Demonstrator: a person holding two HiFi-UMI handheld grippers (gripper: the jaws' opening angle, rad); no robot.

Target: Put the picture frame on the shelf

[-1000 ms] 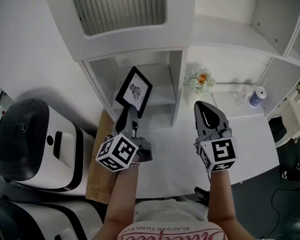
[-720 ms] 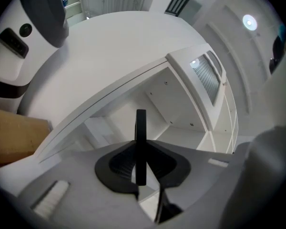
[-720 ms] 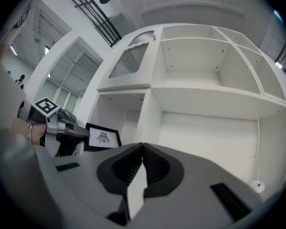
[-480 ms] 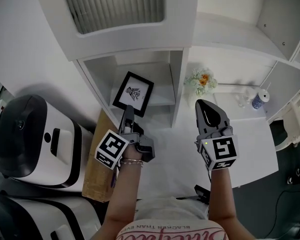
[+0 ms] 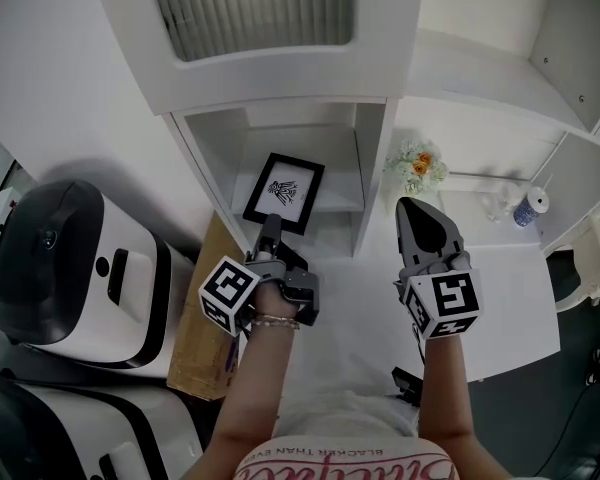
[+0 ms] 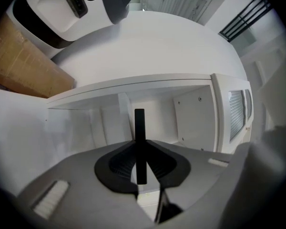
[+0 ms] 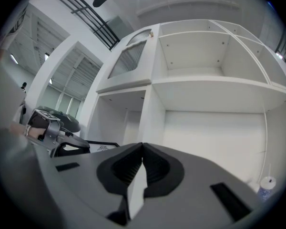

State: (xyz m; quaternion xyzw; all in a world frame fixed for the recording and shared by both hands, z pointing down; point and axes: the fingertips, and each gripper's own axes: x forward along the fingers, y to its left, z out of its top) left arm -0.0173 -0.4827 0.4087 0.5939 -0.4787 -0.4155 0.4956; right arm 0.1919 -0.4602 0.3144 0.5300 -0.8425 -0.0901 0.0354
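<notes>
The picture frame [image 5: 284, 191] is black with a white mat and a small dark drawing. It stands in the mouth of the shelf's lower left compartment [image 5: 325, 148]. My left gripper [image 5: 271, 232] is shut on its near edge. In the left gripper view the frame [image 6: 140, 137] shows edge-on as a thin black bar pinched between the jaws of the left gripper [image 6: 140, 152], with the compartment's white back wall [image 6: 190, 118] ahead. My right gripper [image 5: 420, 216] hovers over the white table to the right, shut with nothing in it. The right gripper [image 7: 143, 148] looks into the shelf.
A small bunch of flowers [image 5: 417, 164] and a blue and white cup [image 5: 531, 206] stand on the white table [image 5: 500, 298] at the back. A white and black machine [image 5: 70, 268] and a cardboard box [image 5: 202, 340] lie to the left. The upright shelf divider [image 5: 372, 178] stands right of the frame.
The left gripper has carried the frame forward into the compartment and turned it from a tilted diamond to nearly square. The right gripper has stayed where it was.
</notes>
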